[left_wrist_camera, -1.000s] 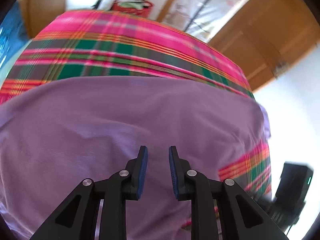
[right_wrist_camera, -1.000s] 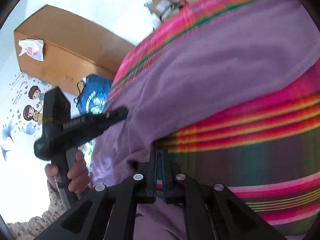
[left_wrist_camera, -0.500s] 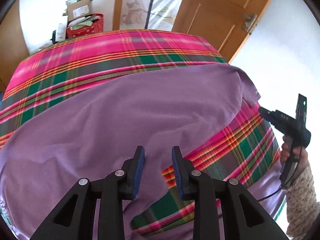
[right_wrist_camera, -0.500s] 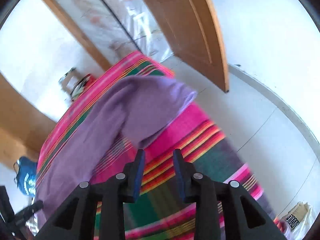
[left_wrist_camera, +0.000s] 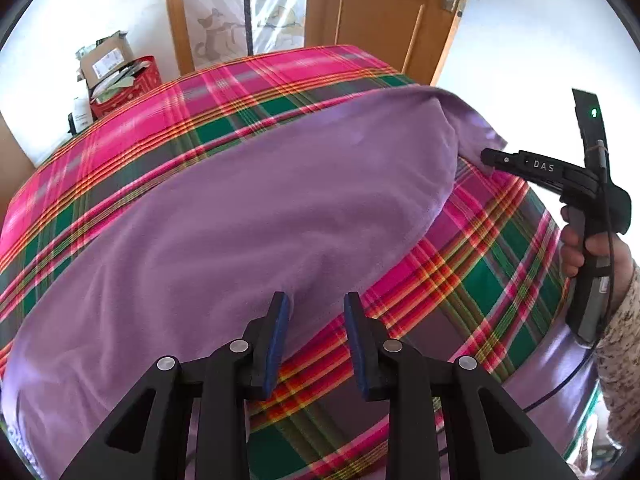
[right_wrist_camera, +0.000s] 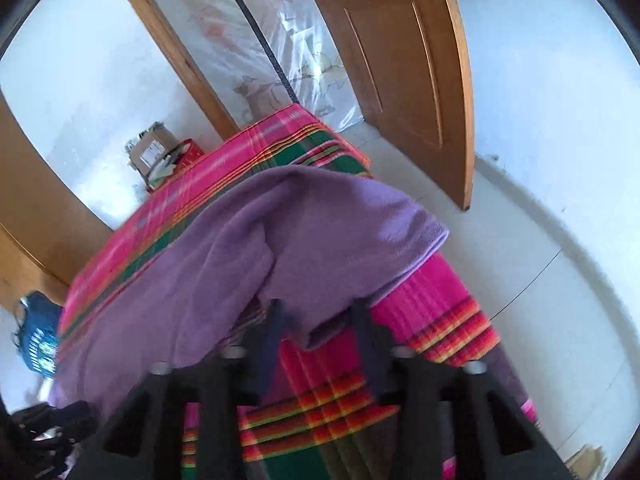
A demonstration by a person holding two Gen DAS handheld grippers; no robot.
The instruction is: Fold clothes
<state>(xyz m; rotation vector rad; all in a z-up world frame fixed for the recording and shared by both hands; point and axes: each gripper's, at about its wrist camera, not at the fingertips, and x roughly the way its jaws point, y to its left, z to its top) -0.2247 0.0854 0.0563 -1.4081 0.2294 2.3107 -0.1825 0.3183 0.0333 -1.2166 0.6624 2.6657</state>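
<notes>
Both grippers stood wide apart at the jaws and held nothing. Nearest, the left gripper (left_wrist_camera: 313, 322) hovered over the near edge of the purple garment (left_wrist_camera: 248, 232), its left finger over purple cloth and its right over bare plaid. That garment lay spread across the plaid cover (left_wrist_camera: 460, 280) of the bed, reaching from the near left corner to the far right edge. The right gripper (right_wrist_camera: 318, 322), blurred in its own view, hung just short of the garment's sleeve end (right_wrist_camera: 360, 240); from the left camera it showed at the right, held in a hand (left_wrist_camera: 588, 248), tips near the sleeve. Beyond the bed stood a red bag (left_wrist_camera: 128, 88), a box (left_wrist_camera: 106, 56) and a wooden door (left_wrist_camera: 384, 12).
</notes>
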